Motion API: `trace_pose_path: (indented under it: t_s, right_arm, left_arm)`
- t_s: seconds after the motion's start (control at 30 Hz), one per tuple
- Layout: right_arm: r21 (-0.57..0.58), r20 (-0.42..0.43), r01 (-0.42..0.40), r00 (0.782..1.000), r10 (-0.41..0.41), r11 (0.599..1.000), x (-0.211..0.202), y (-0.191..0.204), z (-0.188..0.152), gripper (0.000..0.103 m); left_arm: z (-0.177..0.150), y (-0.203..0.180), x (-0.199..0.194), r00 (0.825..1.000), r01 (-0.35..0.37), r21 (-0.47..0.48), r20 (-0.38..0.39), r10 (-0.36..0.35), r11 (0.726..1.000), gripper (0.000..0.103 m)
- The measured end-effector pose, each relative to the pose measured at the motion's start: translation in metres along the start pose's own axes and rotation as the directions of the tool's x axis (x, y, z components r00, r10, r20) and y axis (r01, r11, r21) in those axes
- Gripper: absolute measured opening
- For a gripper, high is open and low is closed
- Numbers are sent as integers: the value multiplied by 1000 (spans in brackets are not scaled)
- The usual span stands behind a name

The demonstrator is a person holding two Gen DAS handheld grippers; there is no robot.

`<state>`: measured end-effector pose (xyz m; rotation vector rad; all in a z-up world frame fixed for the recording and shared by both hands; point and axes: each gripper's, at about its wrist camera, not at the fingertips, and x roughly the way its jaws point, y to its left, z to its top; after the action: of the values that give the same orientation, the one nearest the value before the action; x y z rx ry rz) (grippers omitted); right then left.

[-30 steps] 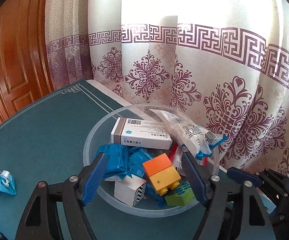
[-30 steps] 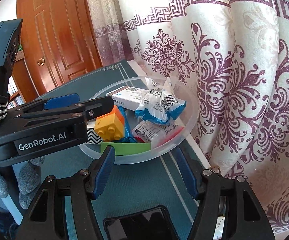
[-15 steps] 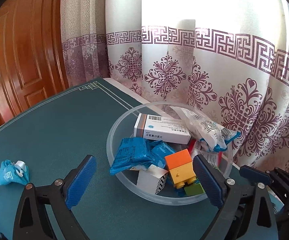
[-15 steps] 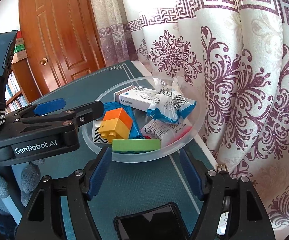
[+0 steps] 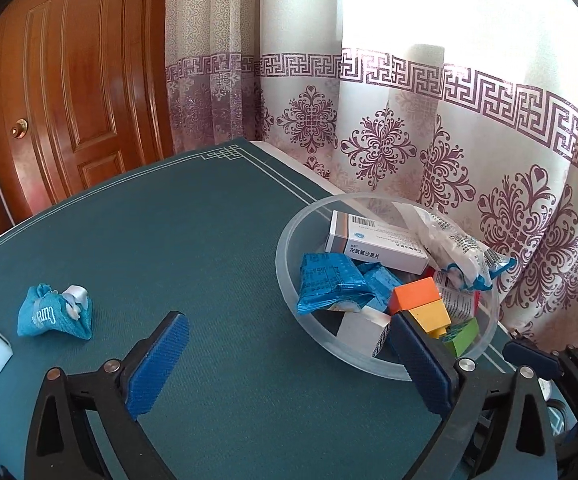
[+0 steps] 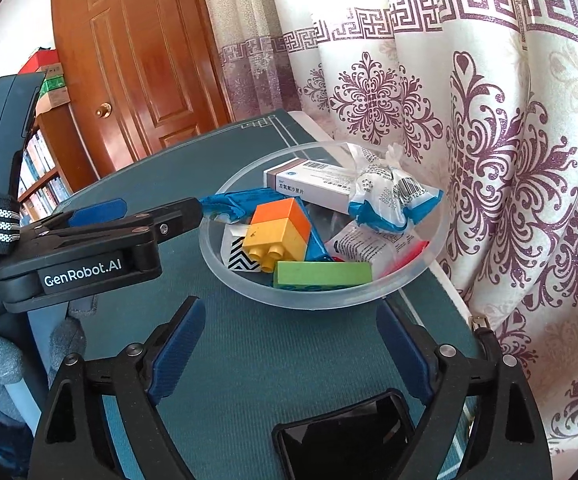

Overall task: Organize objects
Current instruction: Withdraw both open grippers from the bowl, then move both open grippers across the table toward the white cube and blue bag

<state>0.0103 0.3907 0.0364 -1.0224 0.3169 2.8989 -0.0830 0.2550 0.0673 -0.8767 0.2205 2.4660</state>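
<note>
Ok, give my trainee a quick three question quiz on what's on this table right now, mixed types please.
1. True or false: the left gripper is shut on the orange block.
2. What lies on the table outside the clear bowl? A) blue pouch B) medicine box C) green block
3. Fill in: the orange block sits on a ____ block.

Key: 1 false, both grippers are open and empty. 2 A, the blue pouch. 3 yellow.

both wrist views look forward, low over the table (image 5: 209, 240), sharing the nearby bowl (image 6: 249, 284).
</note>
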Motion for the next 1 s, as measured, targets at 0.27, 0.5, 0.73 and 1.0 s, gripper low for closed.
trace_pose_path:
  t_s: [0.27, 0.5, 0.73, 1.0]
  right_arm:
    - [-30, -17, -24, 1000, 23, 999, 3, 18, -6, 89]
    - [-43, -26, -42, 999, 41, 998, 6, 31, -8, 89]
    - [-60, -43, -69, 997, 67, 996, 11, 46, -11, 89]
    - [-87, -63, -111, 992, 106, 990, 18, 68, -14, 89]
  left_arm:
    - [-7, 20, -4, 1000, -27, -33, -10, 27, 999, 102]
    - [-12, 34, -9, 999, -49, -47, -11, 49, 998, 102]
    - [-19, 55, -11, 996, -86, -75, -26, 84, 993, 102]
    - [-27, 88, -15, 988, -151, -132, -43, 146, 980, 102]
